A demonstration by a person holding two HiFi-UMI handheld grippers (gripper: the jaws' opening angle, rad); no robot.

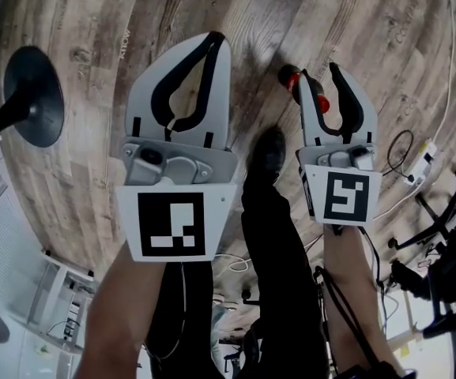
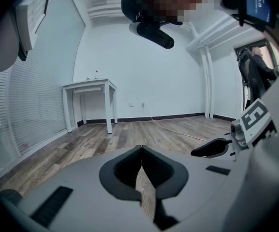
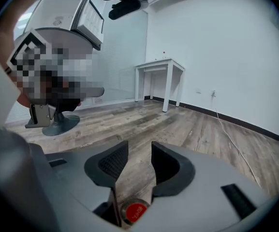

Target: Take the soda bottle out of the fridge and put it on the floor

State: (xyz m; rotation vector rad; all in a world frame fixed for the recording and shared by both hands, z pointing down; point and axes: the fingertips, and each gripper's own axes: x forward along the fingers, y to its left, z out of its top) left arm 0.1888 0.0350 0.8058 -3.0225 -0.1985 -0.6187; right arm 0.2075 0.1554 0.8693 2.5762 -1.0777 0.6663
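The soda bottle stands on the wooden floor, its red cap (image 1: 291,76) and red label (image 1: 323,106) showing in the head view. My right gripper (image 1: 318,73) hangs around it with the jaws apart. In the right gripper view the cap (image 3: 135,211) sits low between the jaw roots, and the pads of that gripper (image 3: 139,149) do not press on it. The bottle's body is hidden there. My left gripper (image 1: 216,42) is held over bare floor to the bottle's left, jaws together and empty; its tips (image 2: 141,150) meet in the left gripper view.
A black chair base (image 1: 34,93) stands on the floor at the left. Cables and a white power strip (image 1: 422,161) lie at the right. The person's dark shoe (image 1: 267,152) is between the grippers. A white table (image 2: 88,86) stands by the far wall.
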